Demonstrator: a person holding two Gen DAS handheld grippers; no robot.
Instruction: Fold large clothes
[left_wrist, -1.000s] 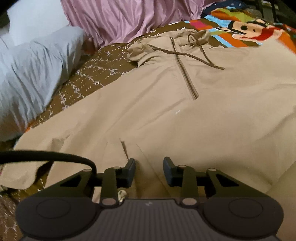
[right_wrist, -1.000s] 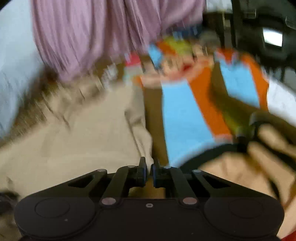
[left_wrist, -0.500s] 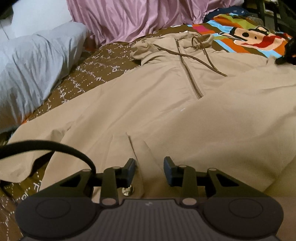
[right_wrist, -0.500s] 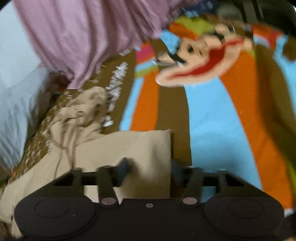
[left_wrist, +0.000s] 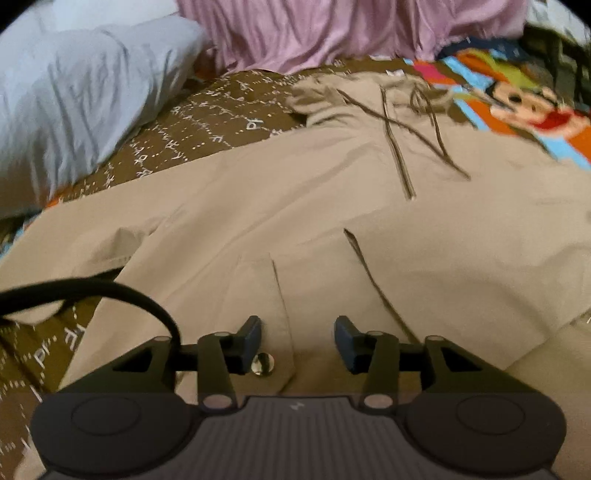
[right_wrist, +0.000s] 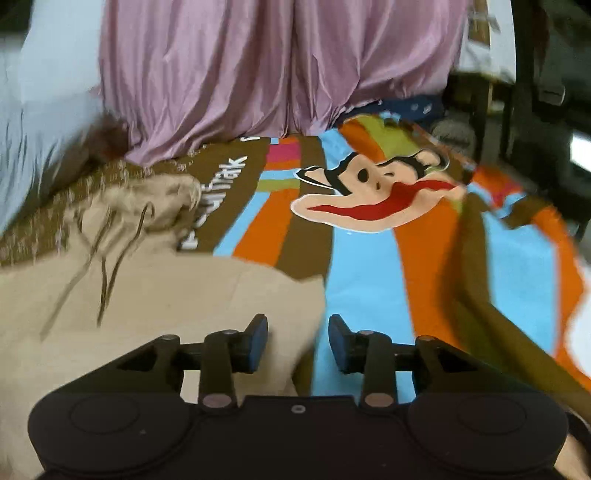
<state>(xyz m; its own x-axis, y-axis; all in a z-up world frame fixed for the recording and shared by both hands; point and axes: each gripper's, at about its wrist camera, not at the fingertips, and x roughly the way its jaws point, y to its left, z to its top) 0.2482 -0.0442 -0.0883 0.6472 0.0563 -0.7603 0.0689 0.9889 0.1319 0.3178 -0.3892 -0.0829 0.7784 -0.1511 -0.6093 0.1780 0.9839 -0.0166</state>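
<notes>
Bed: a brown patterned bedspread with a bright cartoon panel was seen under everything; a grey pillow and a mauve curtain were seen at its far side.
Garment: a large beige hooded pullover was laid front-up across the bedspread, hood and drawstrings towards the curtain.
Progress: the body was spread nearly flat; one edge was seen lying over the cartoon panel. No finished fold could be made out, so most of the folding was judged to be left.
Left gripper: held low over the pocket flap and its snap; the jaws had just been opening, nothing was clamped.
Right gripper: poised above the garment's edge; its jaws had just been opening too, with cloth beneath them but not pinched.
</notes>
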